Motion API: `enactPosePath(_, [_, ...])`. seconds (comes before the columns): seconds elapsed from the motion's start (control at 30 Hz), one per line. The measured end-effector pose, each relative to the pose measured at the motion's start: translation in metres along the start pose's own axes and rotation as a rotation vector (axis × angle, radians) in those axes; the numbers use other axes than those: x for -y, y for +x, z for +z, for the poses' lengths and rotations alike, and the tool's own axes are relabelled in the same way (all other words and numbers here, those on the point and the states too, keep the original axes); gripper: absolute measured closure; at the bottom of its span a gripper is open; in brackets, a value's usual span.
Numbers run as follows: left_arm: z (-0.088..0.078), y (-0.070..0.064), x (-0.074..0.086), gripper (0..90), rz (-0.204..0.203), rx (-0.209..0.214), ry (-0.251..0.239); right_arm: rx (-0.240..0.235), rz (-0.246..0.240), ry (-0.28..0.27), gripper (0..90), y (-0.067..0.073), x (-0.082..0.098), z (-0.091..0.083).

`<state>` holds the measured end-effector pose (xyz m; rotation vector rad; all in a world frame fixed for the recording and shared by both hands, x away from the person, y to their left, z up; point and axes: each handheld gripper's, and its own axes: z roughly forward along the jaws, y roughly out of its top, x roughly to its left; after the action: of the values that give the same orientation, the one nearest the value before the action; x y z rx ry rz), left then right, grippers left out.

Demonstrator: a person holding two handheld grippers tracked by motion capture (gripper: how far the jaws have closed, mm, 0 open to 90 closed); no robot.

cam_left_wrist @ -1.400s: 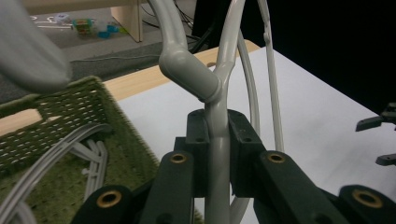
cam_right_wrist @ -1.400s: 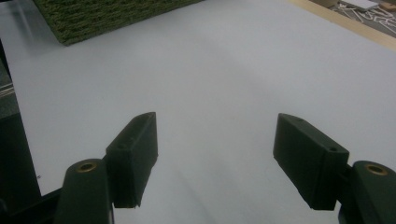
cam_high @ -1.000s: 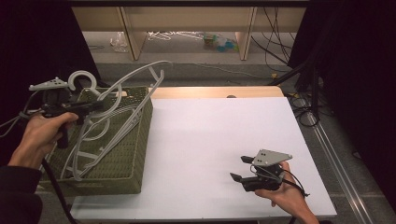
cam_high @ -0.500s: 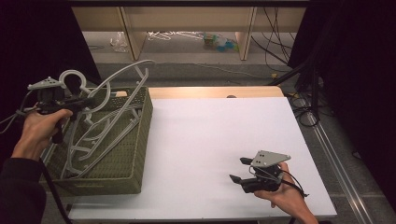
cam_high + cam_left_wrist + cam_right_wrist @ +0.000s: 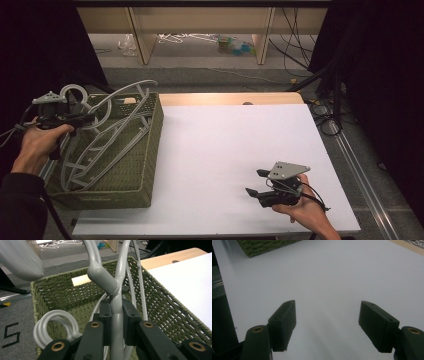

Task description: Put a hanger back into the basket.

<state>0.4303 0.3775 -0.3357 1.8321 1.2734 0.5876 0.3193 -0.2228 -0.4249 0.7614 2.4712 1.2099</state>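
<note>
Lowered toward the basket [image 5: 145, 150], left gripper [image 5: 115, 315] clamps a grey hanger [image 5: 117, 322]; right gripper [image 5: 327, 322] gapes.

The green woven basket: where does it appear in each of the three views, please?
High view: left side of the table, green woven basket.
Left gripper view: fills the middle, beyond the jaws.
Right gripper view: one corner at the top left.
Shared landmark: the white table.

This looks like a lab or recording studio: a white-topped bench [image 5: 240, 150] ringed by black curtains [image 5: 380, 75], loose cables [image 5: 320, 107] along a floor rail at right, and bare wooden shelving [image 5: 200, 30] with clutter, probably hangers, at top.
</note>
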Motion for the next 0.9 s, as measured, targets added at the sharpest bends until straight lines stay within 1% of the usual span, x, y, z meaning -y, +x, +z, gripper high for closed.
enactPosePath(0.03, [0.001, 0.000, 0.001, 80.0, -0.004, 0.000, -0.004, 0.000, 0.000, 0.000, 30.9, 0.000, 0.000, 0.000])
enactPosePath(0.07, [0.001, 0.001, 0.002, 80.0, 0.008, 0.002, 0.003, -0.002, 0.001, 0.000, 30.9, -0.001, 0.000, 0.000])
enactPosePath(0.13, [0.001, 0.002, 0.004, 80.0, 0.012, -0.002, 0.008, -0.001, 0.005, 0.003, 30.9, -0.001, 0.000, -0.001])
enactPosePath(0.17, [0.001, 0.003, 0.005, 80.0, 0.008, -0.001, 0.005, -0.001, 0.004, 0.003, 30.9, -0.001, 0.000, -0.001])
enactPosePath(0.23, [0.001, 0.005, 0.009, 80.0, 0.012, -0.011, 0.026, 0.001, -0.001, 0.004, 30.9, -0.001, 0.001, 0.000])
enactPosePath(0.27, [0.002, 0.006, 0.011, 80.0, 0.008, -0.009, 0.025, -0.002, -0.003, 0.005, 30.9, -0.001, 0.001, 0.000])
enactPosePath(0.37, [0.004, 0.009, 0.017, 80.0, 0.002, -0.009, 0.045, -0.005, -0.004, 0.009, 30.9, 0.000, 0.001, 0.000])
enactPosePath(0.43, [0.004, 0.010, 0.021, 80.0, -0.004, -0.018, 0.048, -0.006, -0.006, 0.010, 30.9, 0.000, 0.000, 0.000])
enactPosePath(0.47, [0.004, 0.012, 0.021, 80.0, 0.002, -0.011, 0.055, -0.006, -0.005, 0.010, 30.9, 0.000, 0.001, 0.000])
enactPosePath(0.53, [0.005, 0.011, 0.022, 80.0, -0.004, -0.005, 0.047, -0.005, -0.005, 0.011, 30.9, -0.001, 0.001, 0.001])
enactPosePath(0.6, [0.006, 0.009, 0.021, 80.0, 0.009, -0.004, 0.055, -0.005, -0.003, 0.012, 30.9, -0.001, 0.001, 0.001])
enactPosePath(0.7, [0.008, 0.009, 0.020, 80.0, 0.020, 0.004, 0.076, 0.000, -0.006, 0.010, 30.9, -0.001, 0.001, 0.000])
enactPosePath(0.73, [0.010, 0.009, 0.020, 80.0, 0.016, 0.009, 0.078, -0.001, -0.005, 0.011, 30.9, -0.001, 0.001, 0.000])
enactPosePath(0.77, [0.011, 0.008, 0.021, 80.0, 0.015, 0.008, 0.077, -0.001, -0.006, 0.010, 30.9, -0.001, 0.001, 0.000])
enactPosePath(0.9, [0.017, 0.006, 0.021, 79.8, 0.024, 0.008, 0.102, -0.002, -0.004, 0.011, 30.9, -0.001, 0.001, 0.000])
